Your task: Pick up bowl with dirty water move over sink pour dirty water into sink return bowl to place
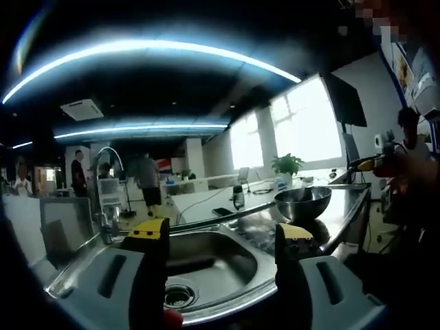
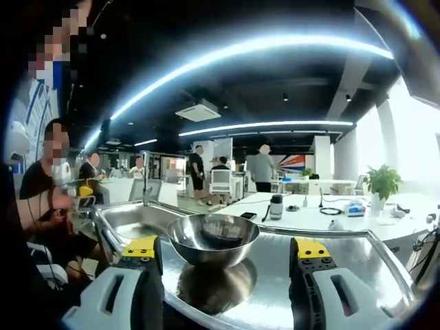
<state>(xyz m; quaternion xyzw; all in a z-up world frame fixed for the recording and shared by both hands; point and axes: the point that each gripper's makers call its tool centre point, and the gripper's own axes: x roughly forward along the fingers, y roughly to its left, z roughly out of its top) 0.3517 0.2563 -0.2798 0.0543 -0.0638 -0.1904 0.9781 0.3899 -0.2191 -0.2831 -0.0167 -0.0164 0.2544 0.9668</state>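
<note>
L gripper [image 1: 221, 237] jaws wide apart, nothing held; R gripper [image 2: 227, 249] same, both level.

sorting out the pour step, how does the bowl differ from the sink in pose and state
The bowl is a loose round vessel standing upright on the steel counter; the sink is a rectangular basin sunk into that counter. The bowl has a plain bottom, while the sink has a drain in its floor and a tall faucet beside it. The bowl sits in front of the right gripper's open jaws, the sink in front of the left's. Both are shiny steel.

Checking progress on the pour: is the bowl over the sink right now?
No, the bowl stands on the steel counter beside the sink, with open jaws ahead of it.
</note>
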